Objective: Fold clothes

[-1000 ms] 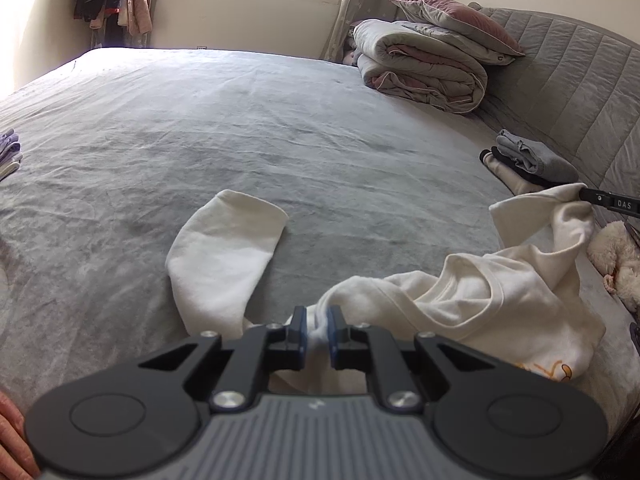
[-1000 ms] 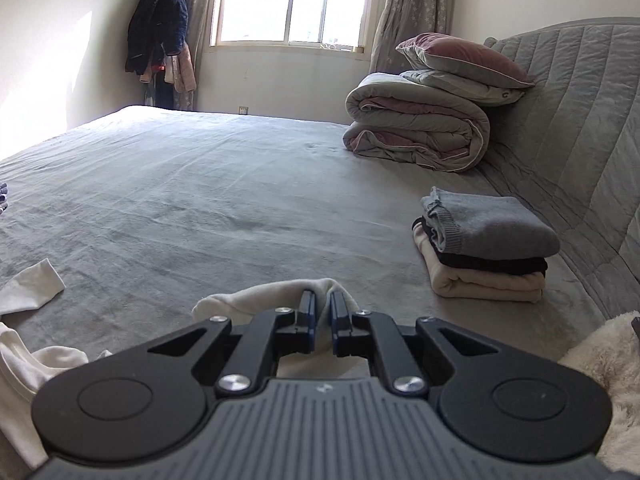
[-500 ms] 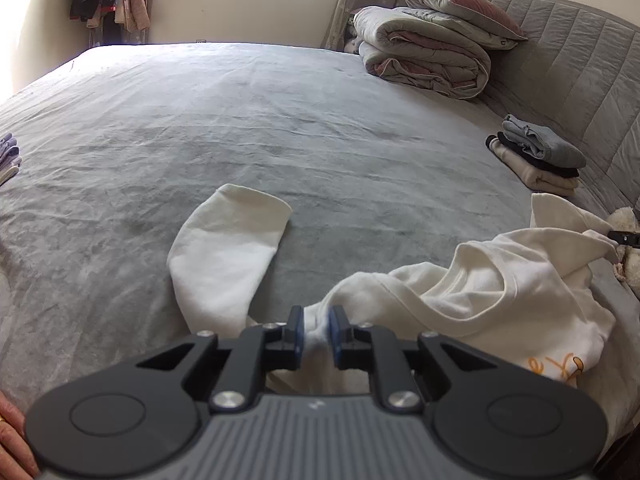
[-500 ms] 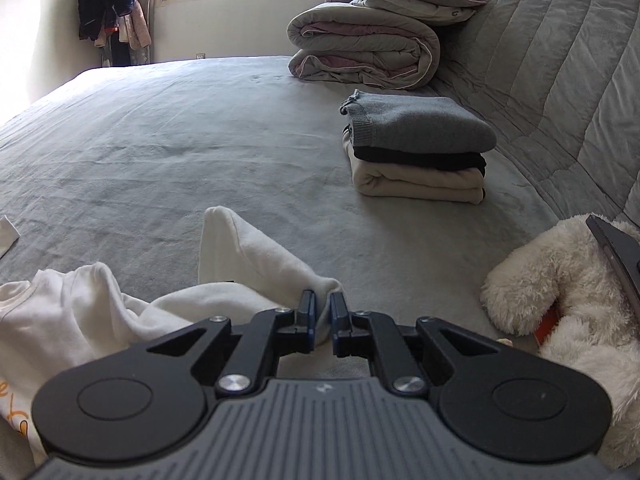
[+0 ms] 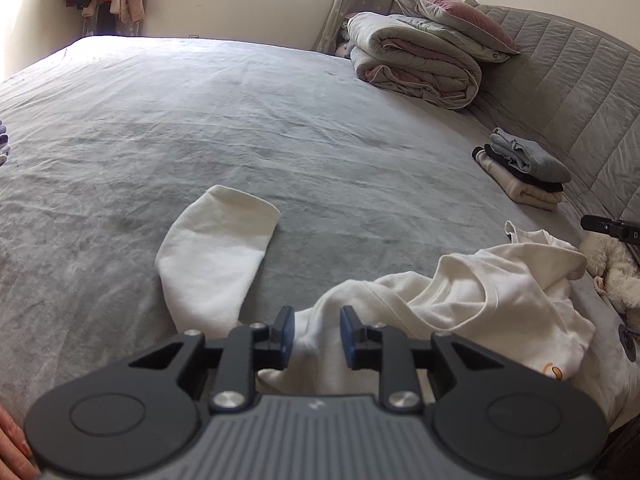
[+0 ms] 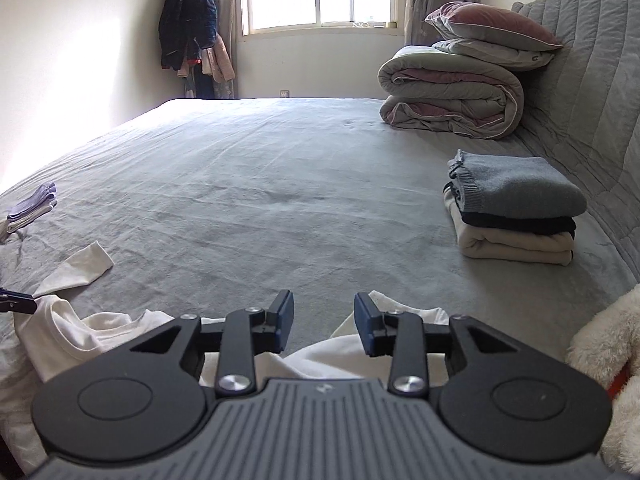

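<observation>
Wide bed with wrinkled grey velvety cover [image 5: 248, 120]. On it: crumpled cream long-sleeve top [image 5: 480, 304] at near edge, stack of three folded garments [image 6: 516, 208] by headboard, rolled grey-pink duvet [image 6: 452, 92], small pile of lilac folded cloth [image 6: 32, 204], white plush toy [image 6: 604, 352].

Wide bare grey bed [image 6: 260, 184] ahead, open for passing. To the right, the folded clothes stack [image 6: 516, 216] and rolled duvet [image 6: 452, 96] block; a plush toy [image 6: 604, 344] crowds the near right.
</observation>
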Demonstrator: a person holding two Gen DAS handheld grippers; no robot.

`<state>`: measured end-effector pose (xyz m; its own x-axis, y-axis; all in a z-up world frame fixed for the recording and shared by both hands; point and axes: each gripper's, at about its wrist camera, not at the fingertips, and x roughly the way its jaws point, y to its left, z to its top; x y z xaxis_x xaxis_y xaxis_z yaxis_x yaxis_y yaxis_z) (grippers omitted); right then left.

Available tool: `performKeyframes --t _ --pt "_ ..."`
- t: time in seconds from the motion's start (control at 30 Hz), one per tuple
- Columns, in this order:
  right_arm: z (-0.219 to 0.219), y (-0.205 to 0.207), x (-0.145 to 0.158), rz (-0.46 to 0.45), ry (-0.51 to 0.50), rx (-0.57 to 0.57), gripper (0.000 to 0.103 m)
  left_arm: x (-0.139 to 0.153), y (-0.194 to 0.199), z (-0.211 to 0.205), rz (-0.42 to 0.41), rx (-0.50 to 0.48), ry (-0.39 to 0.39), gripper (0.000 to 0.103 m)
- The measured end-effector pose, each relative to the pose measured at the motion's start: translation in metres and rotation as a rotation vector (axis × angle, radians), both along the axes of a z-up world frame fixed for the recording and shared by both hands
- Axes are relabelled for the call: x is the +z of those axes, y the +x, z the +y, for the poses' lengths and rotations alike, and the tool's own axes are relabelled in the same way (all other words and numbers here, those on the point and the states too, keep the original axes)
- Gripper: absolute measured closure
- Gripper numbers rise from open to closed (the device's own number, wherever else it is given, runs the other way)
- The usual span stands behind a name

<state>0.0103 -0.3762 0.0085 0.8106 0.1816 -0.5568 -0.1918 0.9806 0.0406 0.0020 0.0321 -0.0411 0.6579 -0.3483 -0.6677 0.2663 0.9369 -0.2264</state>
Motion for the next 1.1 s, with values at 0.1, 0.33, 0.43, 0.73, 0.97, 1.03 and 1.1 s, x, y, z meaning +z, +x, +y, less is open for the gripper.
performKeyframes --t 0.1,0.33,0.43,0.73,0.97,1.03,1.1 --pt "0.015 0.008 -0.006 0.028 -0.007 0.052 0.061 0.000 0.000 -0.001 0.001 -0.015 0.001 0.075" --pt "0.046 0.033 -0.025 0.105 -0.044 0.126 0.060 0.000 0.000 -0.004 0.004 -0.027 0.012 0.072" --pt "0.055 0.042 -0.033 0.129 -0.066 0.142 0.060 0.000 0.001 -0.003 0.009 -0.020 0.007 0.072" --pt "0.062 0.053 -0.047 0.181 -0.116 0.182 0.060 -0.001 0.001 -0.003 0.010 -0.030 0.011 0.073" --pt "0.061 0.053 -0.052 0.198 -0.127 0.188 0.071 -0.002 0.005 -0.006 0.015 -0.026 0.013 0.089" --pt "0.061 0.053 -0.053 0.203 -0.131 0.190 0.090 -0.001 0.005 -0.007 0.013 -0.020 0.016 0.093" --pt "0.061 0.052 -0.054 0.204 -0.137 0.193 0.095 0.000 0.005 -0.008 0.009 -0.015 0.022 0.094"
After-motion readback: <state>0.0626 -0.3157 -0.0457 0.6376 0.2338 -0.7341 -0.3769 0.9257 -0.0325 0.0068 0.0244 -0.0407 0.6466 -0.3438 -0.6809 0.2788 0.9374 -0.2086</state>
